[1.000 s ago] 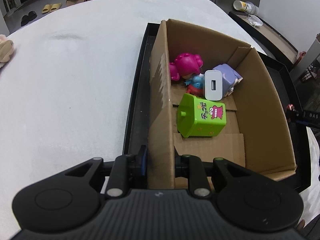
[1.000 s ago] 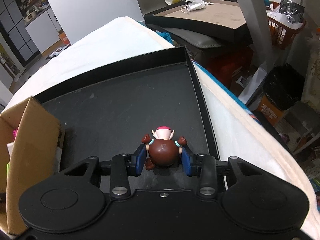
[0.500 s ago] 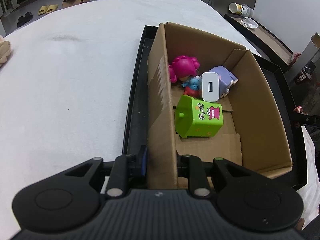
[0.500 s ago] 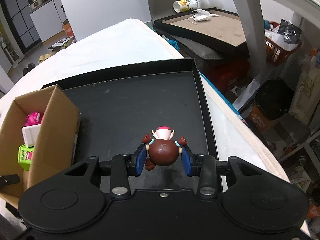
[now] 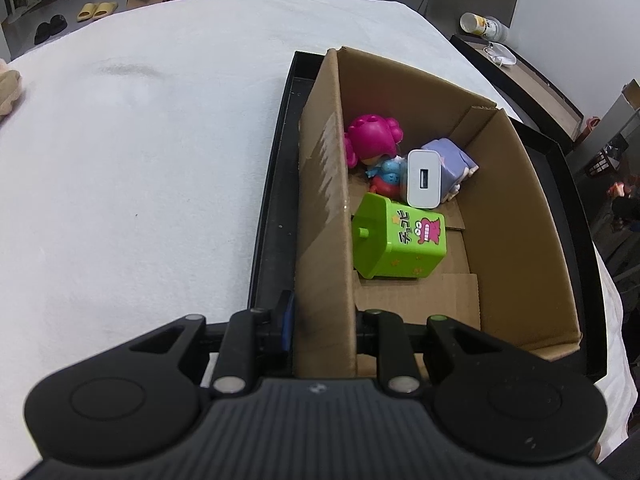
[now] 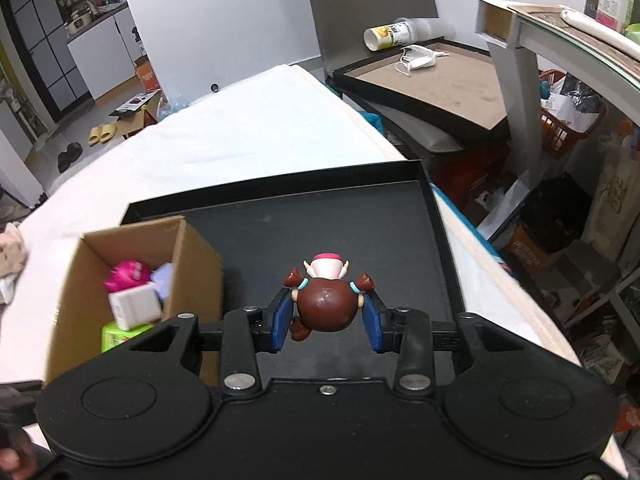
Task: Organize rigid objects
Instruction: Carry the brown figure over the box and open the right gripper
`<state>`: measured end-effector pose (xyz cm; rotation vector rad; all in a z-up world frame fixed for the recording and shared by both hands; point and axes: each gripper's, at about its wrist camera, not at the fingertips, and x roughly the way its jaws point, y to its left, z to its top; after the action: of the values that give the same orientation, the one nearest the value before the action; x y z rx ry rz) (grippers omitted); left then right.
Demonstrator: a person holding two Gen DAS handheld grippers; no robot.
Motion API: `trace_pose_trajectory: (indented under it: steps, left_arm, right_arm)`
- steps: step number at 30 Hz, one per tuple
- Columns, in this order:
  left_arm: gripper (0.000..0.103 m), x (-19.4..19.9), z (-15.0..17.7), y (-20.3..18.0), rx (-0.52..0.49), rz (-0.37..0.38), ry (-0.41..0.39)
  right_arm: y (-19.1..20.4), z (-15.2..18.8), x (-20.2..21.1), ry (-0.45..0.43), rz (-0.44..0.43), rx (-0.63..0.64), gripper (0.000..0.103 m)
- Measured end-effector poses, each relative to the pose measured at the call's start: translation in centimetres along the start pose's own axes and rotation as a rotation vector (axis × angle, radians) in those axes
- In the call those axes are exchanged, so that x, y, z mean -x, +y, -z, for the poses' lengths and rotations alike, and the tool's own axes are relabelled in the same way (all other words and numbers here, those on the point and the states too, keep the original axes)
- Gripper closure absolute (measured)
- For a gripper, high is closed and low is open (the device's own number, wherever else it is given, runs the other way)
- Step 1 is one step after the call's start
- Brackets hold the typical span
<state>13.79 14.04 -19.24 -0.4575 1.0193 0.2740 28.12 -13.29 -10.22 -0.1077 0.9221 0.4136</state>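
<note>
A cardboard box (image 5: 516, 216) stands in a black tray (image 5: 276, 184) on a white-covered table. Inside it lie a pink-haired doll (image 5: 372, 136), a white charger (image 5: 424, 180), a purple toy (image 5: 452, 158) and a green toy box (image 5: 400, 240). My left gripper (image 5: 322, 320) is shut on the box's near left wall. My right gripper (image 6: 326, 320) is shut on a brown-haired figurine (image 6: 324, 300) and holds it above the tray floor (image 6: 360, 232), to the right of the box (image 6: 196, 264).
A second tray (image 6: 432, 80) with a face mask and a tipped cup sits beyond the table on the right. A desk leg and cluttered baskets stand at the far right. A beige plush (image 5: 8, 92) lies at the table's left edge.
My right gripper has lifted the figurine and swung left, bringing the box and its contents further into view. My left gripper keeps its hold on the box wall.
</note>
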Motion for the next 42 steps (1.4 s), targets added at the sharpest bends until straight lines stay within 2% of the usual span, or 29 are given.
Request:
trace_pose_trajectory:
  steps: [27,42]
  left_arm:
    - [0.079,0.1,0.3,1.1,-0.015,0.047,-0.009]
    - [0.079,0.2,0.4,1.7,-0.012,0.065,-0.012]
  right_arm:
    - [11.6,-2.7,2.6,-0.051,-0.055,0.182,0.065]
    - [18.2,-1.3,1.1,0.002,-0.118,0.271,0.065]
